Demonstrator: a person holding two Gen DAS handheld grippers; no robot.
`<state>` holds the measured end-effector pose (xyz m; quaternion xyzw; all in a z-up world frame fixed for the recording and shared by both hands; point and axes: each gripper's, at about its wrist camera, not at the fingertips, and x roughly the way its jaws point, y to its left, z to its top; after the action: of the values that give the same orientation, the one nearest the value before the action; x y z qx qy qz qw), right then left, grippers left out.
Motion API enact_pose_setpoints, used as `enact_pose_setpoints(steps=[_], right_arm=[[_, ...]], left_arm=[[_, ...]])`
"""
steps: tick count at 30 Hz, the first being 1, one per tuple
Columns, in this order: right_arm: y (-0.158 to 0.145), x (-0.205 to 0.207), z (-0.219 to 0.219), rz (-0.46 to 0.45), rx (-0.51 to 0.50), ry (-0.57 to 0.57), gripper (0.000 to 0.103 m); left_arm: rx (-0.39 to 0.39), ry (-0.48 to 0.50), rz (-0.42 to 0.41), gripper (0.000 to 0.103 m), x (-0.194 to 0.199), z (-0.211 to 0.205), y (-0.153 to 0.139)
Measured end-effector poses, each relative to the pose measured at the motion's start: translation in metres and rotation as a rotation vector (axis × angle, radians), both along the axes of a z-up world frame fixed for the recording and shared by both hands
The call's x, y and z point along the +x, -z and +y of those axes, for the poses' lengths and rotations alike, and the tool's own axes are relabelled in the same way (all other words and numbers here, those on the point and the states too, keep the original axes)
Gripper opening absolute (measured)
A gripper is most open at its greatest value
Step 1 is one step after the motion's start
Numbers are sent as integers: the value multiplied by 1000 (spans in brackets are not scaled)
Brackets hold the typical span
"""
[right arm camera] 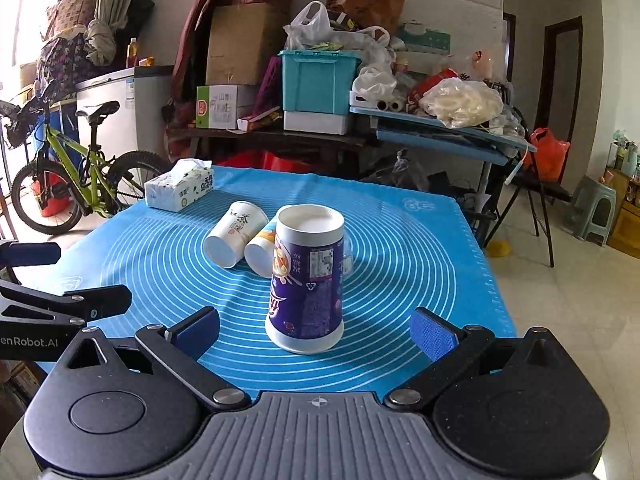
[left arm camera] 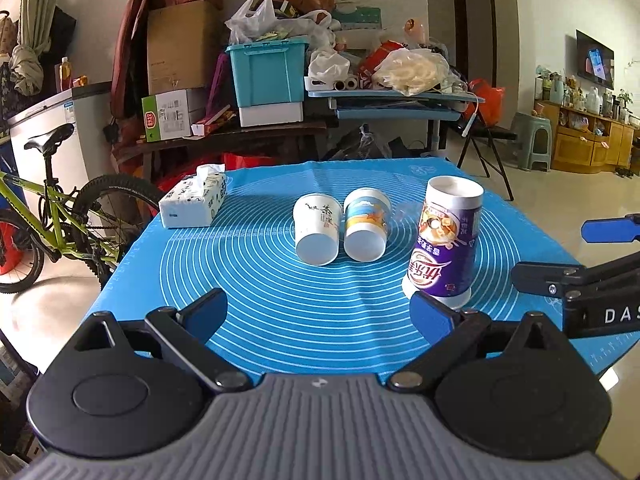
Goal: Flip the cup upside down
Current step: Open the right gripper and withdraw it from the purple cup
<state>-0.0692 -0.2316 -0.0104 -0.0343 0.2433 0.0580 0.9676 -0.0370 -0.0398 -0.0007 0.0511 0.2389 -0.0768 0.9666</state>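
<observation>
A tall purple cup (left arm camera: 444, 242) (right arm camera: 306, 280) stands upside down on the blue mat (left arm camera: 280, 300) (right arm camera: 400, 272), its white base on top. Two paper cups lie on their sides behind it: a white one with black writing (left arm camera: 317, 229) (right arm camera: 234, 232) and a blue-and-orange one (left arm camera: 366, 224) (right arm camera: 262, 250). My left gripper (left arm camera: 322, 314) is open and empty, the purple cup just beyond its right finger. My right gripper (right arm camera: 314, 334) is open, with the purple cup's foot between its fingers, not touched. The right gripper also shows in the left wrist view (left arm camera: 576, 256).
A tissue pack (left arm camera: 194, 198) (right arm camera: 180, 186) lies at the mat's far left corner. A green bicycle (left arm camera: 60, 220) (right arm camera: 80, 172) stands left of the table. Cluttered shelves, boxes and a teal bin (left arm camera: 268, 74) stand behind. A folding chair (right arm camera: 532, 196) is at the right.
</observation>
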Motion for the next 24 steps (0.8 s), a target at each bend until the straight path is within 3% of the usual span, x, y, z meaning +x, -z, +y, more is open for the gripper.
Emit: enact_pose_setpoints(steps=[24], right_arm=[[6, -17, -3, 9, 13, -15, 103]], left_arm=[[17, 3, 15, 97, -15, -5, 4]])
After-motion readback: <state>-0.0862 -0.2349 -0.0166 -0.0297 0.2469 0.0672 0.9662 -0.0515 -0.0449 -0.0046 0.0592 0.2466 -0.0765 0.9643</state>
